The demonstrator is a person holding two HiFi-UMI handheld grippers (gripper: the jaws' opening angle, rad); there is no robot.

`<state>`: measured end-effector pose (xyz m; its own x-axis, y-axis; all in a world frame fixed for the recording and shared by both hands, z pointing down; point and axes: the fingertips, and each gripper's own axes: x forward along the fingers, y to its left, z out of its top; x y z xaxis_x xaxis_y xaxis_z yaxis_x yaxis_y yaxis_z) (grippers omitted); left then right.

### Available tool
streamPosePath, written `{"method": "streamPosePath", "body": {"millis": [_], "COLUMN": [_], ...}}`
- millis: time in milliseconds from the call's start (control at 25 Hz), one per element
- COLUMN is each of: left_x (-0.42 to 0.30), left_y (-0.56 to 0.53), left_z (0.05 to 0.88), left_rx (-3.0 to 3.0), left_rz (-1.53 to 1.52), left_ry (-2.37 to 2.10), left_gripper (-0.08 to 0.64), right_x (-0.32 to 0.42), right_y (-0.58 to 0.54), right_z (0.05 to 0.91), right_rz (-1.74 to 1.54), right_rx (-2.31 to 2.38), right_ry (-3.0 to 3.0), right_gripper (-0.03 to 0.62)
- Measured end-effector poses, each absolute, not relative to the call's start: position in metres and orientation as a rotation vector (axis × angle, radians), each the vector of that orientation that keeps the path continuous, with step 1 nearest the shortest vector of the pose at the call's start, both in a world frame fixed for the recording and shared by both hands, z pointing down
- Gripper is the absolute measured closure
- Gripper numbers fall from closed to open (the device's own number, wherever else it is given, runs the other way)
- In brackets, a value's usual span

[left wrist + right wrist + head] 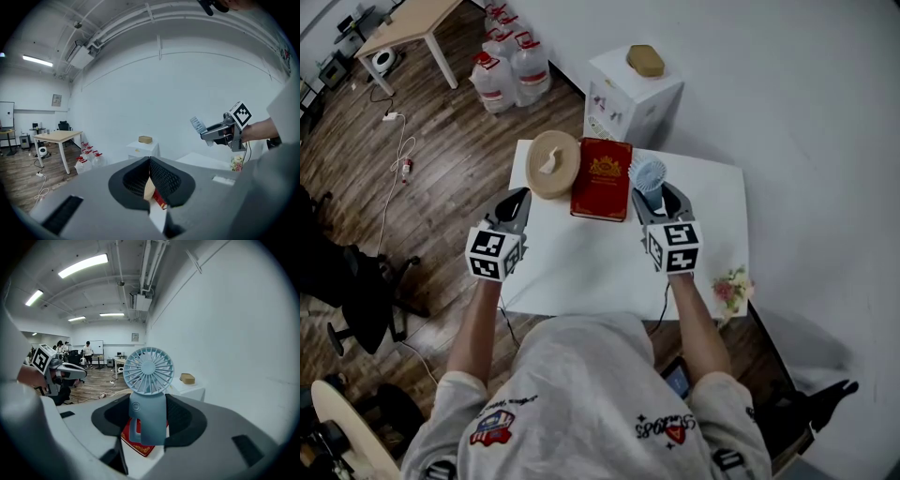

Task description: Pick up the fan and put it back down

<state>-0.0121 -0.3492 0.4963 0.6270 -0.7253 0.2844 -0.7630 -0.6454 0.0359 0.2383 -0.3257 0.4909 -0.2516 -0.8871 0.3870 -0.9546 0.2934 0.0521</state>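
Grey shirt [581, 375]: "SPORTS" printed at the right chest. Red book [602, 178]: gold emblem, lettering too small to read.

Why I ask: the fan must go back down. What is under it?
Under the lifted fan: a corner of the red book and white table. The fan's handle covers the rest.

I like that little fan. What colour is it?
The fan is light blue, clearest in the right gripper view.
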Motion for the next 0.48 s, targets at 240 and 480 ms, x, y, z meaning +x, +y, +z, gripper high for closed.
{"method": "streamPosePath", "body": {"millis": [240,480], "left_x": [-0.02,-0.04], "left_y": [-0.343,-0.334], "left_z": [0.508,0.521], "left_rx": [2.651,2.584], "left_rz": [0.378,0.393], "left_ry": [-1.26,-1.317], "left_gripper": [0.555,0.555], "right_x": [0.255,0.269], "right_y": [-0.329,-0.322], "right_z": [0.533,0.592], "right_rz": [0.429,0.596], "right_rx": [1.676,1.662], "right_ry": [-2.152,-2.059], "right_gripper": [0.374,0.374]}}
